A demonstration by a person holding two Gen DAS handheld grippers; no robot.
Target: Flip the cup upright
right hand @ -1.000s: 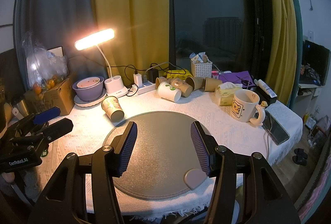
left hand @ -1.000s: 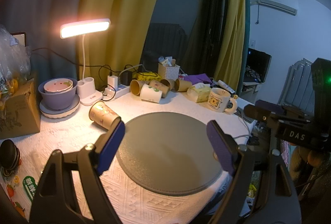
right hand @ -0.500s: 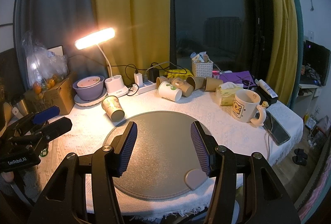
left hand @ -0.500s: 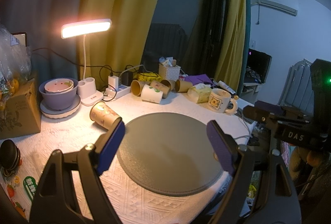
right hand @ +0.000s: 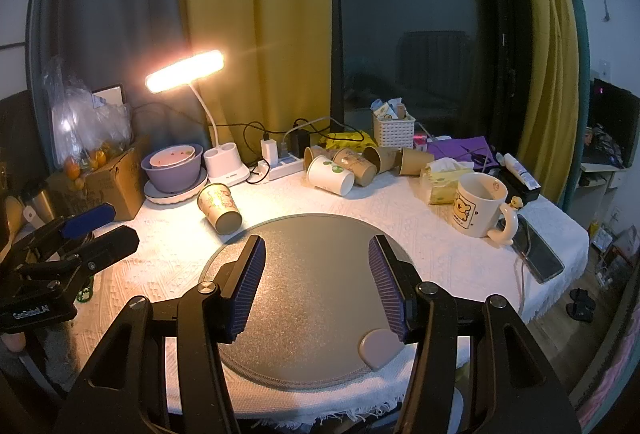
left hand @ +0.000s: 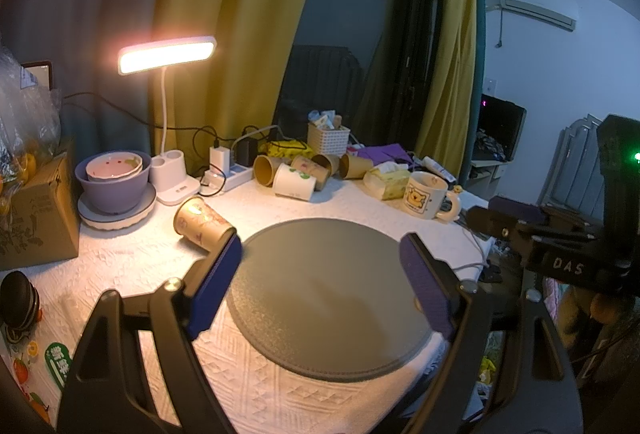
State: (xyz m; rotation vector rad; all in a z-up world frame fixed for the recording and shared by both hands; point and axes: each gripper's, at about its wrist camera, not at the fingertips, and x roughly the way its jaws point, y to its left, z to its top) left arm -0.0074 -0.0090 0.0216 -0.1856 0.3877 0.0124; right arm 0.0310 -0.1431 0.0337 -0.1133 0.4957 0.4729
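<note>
A patterned paper cup lies on its side on the white cloth, left of the round grey mat; it also shows in the right wrist view. My left gripper is open and empty, hovering over the mat, its left finger just in front of the cup. My right gripper is open and empty above the mat. The left gripper also appears at the left edge of the right wrist view, and the right gripper shows at the right edge of the left wrist view.
Several more paper cups lie on their sides at the back. A bear mug, tissue pack, phone, purple bowl, lamp, power strip and cardboard box ring the mat.
Both grippers have drifted very slightly; the scene is otherwise the same and the cup has not moved.
</note>
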